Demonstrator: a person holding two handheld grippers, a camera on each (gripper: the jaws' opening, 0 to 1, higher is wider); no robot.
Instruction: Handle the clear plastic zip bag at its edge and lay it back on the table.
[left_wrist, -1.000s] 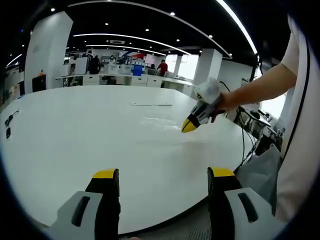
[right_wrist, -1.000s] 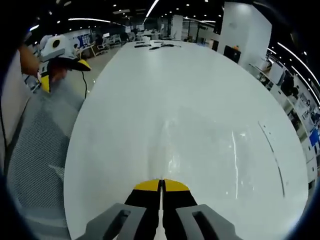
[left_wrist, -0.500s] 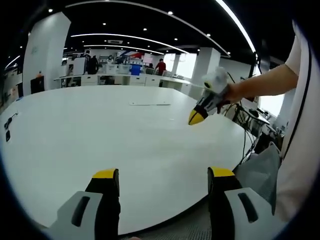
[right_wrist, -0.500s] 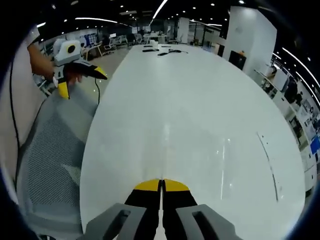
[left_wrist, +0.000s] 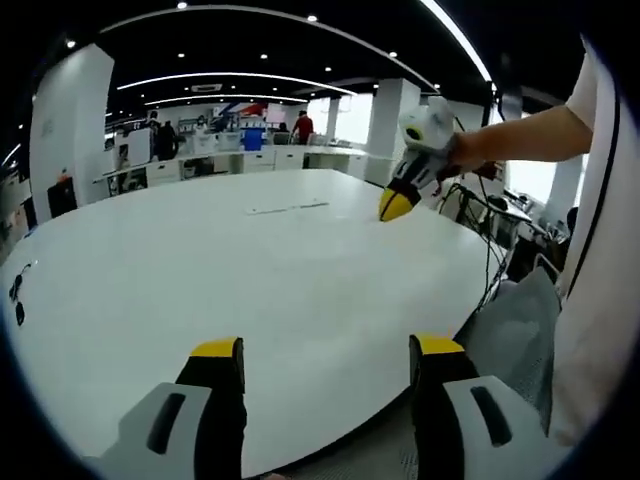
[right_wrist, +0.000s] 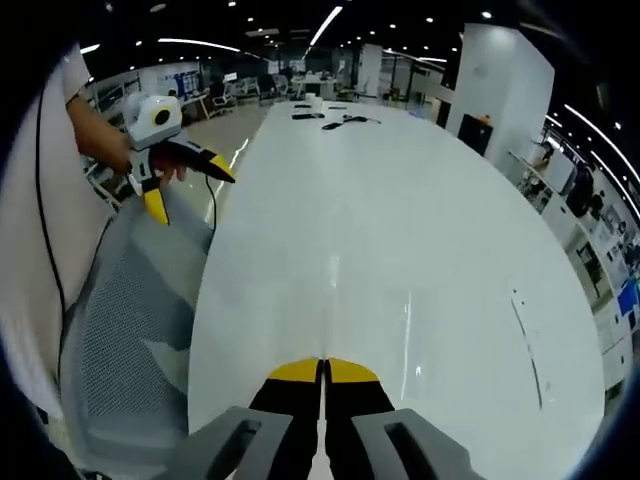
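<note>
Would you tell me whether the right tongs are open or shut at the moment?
Shut: in the right gripper view the right tongs have their yellow tips pressed together above the white table.

Open-plan office: desks (left_wrist: 250, 158), ceiling strip lights (right_wrist: 322, 20).

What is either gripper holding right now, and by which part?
Nothing. The left gripper is open over the white table. The right gripper is shut with nothing visible between its tips. The clear bag itself is too faint to locate.
</note>
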